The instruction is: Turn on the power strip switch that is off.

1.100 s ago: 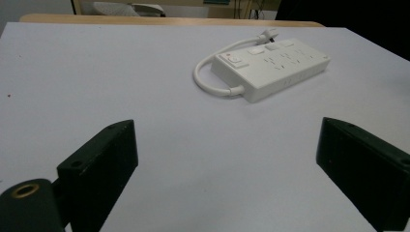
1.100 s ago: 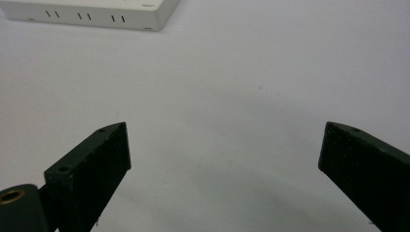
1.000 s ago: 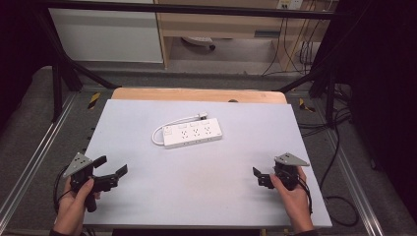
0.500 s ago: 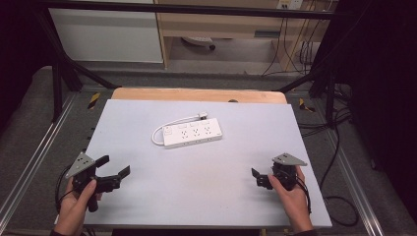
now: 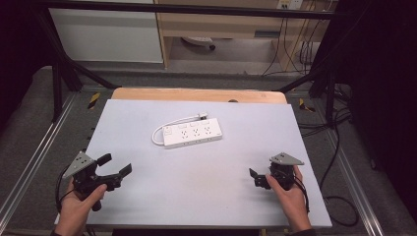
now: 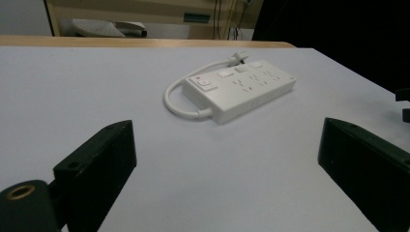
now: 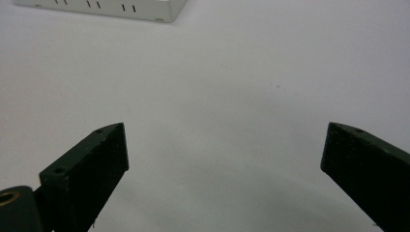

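Note:
A white power strip point(image 5: 192, 133) lies near the middle of the pale table point(image 5: 206, 201), its short white cord point(image 5: 158, 133) looped at its left end and the plug resting by its far side. In the left gripper view the power strip point(image 6: 240, 90) lies ahead, well beyond the jaws. My left gripper point(image 5: 116, 165) is held at the front left of the table, open and empty. At the front right, my right gripper point(image 5: 255, 178) is open too, with bare table between its jaws. The strip's corner point(image 7: 159, 9) shows at the top of the right gripper view.
A wooden board point(image 5: 196, 94) edges the table's far side. Metal rails point(image 5: 29, 157) run along both sides of the table. Cables point(image 5: 339, 147) trail on the floor at the right. Shelving and a white cabinet point(image 5: 105, 34) stand behind.
My left gripper has drifted slightly toward the front of the table. The right gripper has shifted only a little. The power strip has not moved.

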The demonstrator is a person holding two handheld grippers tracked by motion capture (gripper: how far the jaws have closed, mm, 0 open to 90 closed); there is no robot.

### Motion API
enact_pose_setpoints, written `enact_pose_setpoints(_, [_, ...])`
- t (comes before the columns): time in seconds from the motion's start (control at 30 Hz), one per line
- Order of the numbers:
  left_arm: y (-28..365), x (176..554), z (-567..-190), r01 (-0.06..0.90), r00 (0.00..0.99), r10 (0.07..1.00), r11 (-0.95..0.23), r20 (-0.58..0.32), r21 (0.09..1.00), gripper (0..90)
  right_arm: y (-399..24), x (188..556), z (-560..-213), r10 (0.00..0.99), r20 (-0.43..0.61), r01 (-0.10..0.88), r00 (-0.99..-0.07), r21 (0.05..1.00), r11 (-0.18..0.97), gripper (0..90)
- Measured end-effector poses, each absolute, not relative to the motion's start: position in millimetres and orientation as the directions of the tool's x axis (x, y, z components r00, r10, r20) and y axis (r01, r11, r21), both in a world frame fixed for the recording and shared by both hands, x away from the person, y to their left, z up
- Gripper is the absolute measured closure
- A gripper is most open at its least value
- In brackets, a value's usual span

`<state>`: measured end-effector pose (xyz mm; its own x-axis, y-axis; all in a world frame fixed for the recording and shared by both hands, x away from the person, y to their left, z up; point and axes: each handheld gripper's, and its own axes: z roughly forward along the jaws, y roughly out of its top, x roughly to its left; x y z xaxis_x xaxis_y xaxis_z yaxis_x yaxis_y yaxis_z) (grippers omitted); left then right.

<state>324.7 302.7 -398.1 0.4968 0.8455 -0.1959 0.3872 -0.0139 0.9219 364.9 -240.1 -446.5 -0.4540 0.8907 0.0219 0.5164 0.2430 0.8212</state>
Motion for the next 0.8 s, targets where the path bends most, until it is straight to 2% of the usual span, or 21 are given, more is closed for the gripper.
enact_pose_setpoints(0.27, [284.3,339.1,-380.4,0.386,0.487,0.851,-0.010,-0.194,0.922,7.8,-237.5,365.1,-447.0,0.885,0.015,0.513,-0.465,0.819,0.256,3.5])
enact_pose_setpoints(0.8, [254.4,360.5,-369.2,0.403,0.500,0.843,-0.023,-0.199,0.915,8.4,-238.1,364.4,-446.4,0.885,0.022,0.513,-0.464,0.822,0.249,3.5])
